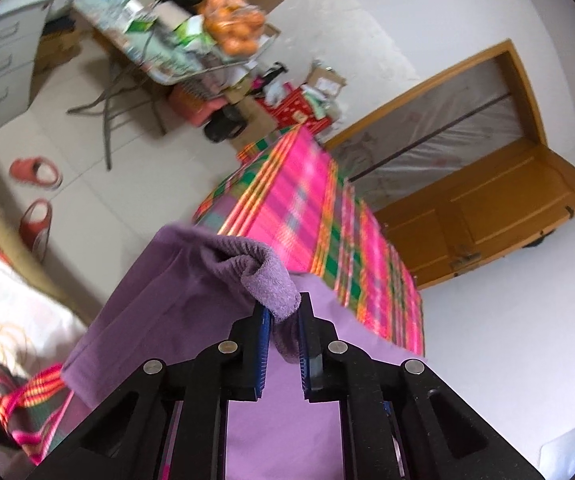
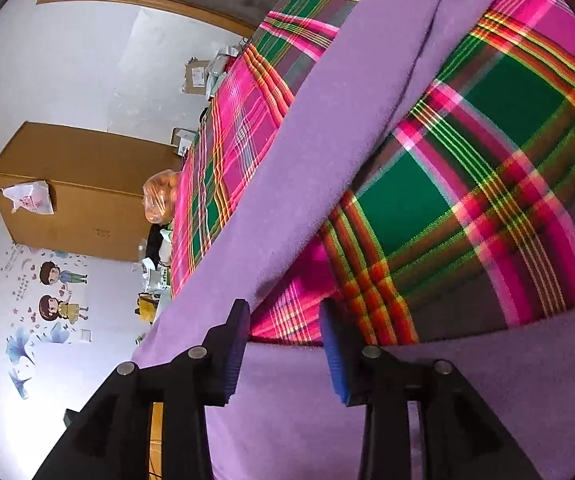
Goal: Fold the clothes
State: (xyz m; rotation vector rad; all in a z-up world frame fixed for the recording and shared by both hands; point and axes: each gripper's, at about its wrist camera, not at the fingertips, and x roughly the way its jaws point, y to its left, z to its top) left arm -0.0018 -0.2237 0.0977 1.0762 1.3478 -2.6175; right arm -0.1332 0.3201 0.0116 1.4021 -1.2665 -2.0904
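Left tongs lifting a bunched end of the purple garment; right tongs parted over the plaid sheet.

At the left, the left gripper (image 1: 283, 312) is clamped on a bunched, ribbed end of the soft purple knit garment (image 1: 159, 304), which drapes from the jaws down onto the bright pink-and-green plaid sheet (image 1: 319, 200) covering the bed. Further right, the right gripper (image 2: 283, 320) stands with its jaws apart, nothing pinched between them; a long purple band of the same garment (image 2: 287, 200) crosses the plaid sheet (image 2: 487, 168) just beside its left finger. By my judgement the folding is only starting: the garment lies spread and loose, no neat fold visible, and every fold still remains.
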